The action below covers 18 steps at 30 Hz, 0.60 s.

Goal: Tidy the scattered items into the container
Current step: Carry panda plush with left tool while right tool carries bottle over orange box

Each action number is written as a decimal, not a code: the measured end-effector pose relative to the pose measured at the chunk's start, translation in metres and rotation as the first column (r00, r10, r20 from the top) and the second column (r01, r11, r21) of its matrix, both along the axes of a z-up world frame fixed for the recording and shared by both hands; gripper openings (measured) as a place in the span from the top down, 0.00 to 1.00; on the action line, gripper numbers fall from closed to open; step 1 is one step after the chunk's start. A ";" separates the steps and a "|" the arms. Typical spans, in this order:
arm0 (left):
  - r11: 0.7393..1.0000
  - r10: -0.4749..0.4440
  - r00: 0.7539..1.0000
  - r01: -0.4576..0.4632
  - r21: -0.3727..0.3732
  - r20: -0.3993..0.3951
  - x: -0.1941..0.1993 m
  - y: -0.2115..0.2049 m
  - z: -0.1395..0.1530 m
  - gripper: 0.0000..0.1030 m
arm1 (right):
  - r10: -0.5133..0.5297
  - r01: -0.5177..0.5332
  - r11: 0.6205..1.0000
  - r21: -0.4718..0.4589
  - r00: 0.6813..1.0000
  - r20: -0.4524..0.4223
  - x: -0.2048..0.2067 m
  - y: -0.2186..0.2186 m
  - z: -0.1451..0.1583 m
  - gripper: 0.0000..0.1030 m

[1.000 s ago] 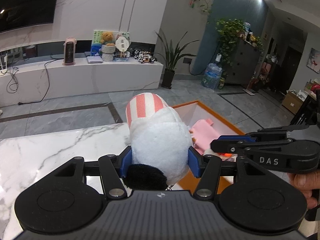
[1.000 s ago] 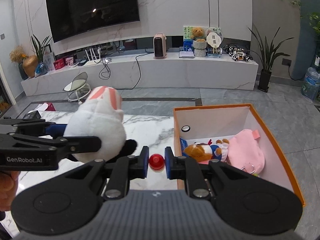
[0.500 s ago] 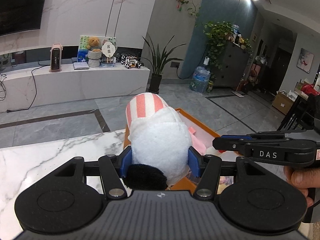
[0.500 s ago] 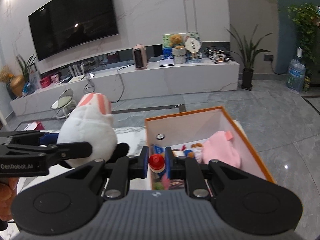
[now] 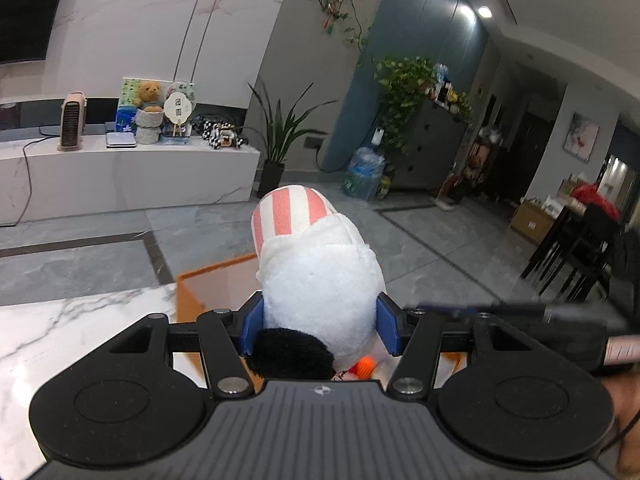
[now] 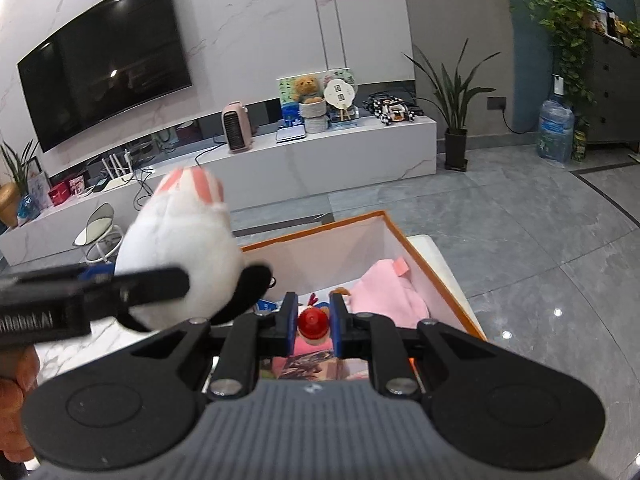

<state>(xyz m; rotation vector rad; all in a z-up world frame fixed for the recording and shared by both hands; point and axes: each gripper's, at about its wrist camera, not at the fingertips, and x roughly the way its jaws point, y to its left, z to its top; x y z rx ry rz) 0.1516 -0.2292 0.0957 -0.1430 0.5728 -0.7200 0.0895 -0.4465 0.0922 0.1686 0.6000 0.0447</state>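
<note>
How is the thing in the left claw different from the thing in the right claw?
The left claw holds a big white plush toy with pink stripes; the right claw holds a small red toy. The plush toy bulges past its pads; the red toy fits between its pads. Both are gripped above the orange box.

L gripper [image 5: 320, 322] clamped on white plush toy [image 5: 320, 280] w/ pink-striped ear, over orange box [image 5: 192, 292] at marble table [image 5: 80, 328] edge.
</note>
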 end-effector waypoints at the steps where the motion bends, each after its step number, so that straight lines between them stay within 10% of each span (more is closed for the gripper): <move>1: 1.000 -0.004 1.000 0.004 -0.006 -0.002 0.004 -0.002 0.000 0.36 | -0.007 0.007 1.000 0.003 1.000 -0.002 0.002 -0.001 -0.001 0.82; 18: 0.995 -0.075 0.996 0.078 0.055 -0.044 0.062 -0.040 -0.047 0.36 | -0.078 0.079 0.997 0.017 0.995 -0.055 0.044 -0.016 -0.030 0.82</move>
